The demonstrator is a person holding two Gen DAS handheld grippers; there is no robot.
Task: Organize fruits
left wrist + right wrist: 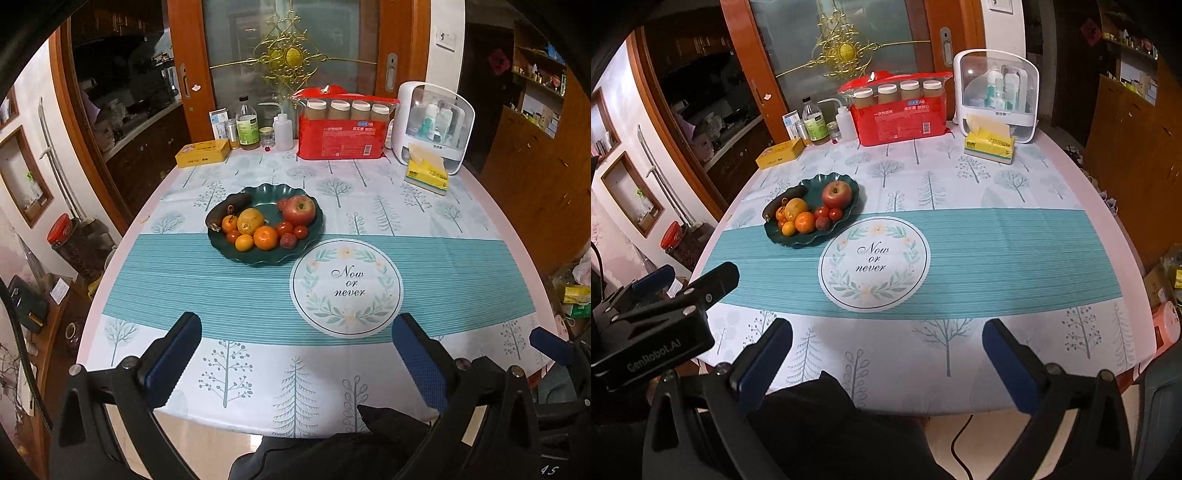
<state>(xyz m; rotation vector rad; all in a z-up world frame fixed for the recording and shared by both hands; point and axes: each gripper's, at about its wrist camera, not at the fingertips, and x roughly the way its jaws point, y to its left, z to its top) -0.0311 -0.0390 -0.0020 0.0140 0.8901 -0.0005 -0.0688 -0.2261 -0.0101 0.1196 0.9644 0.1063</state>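
Both claws hang low at the near edge of the surface (461, 236), side by side and level, pointing across it: the left claw (295, 347) and the right claw (886, 350) each stand spread wide with nothing between the pads. Ahead, well apart from both, a dark green plate (314, 243) holds all the fruit in view: an apple (299, 209), oranges (265, 237), small tomatoes (284, 228) and a dark banana (229, 211). Just beside it lies a round mat (347, 286), bare. This fits either fruit gathered already or fruit waiting to be sorted out; the pictures don't settle which.
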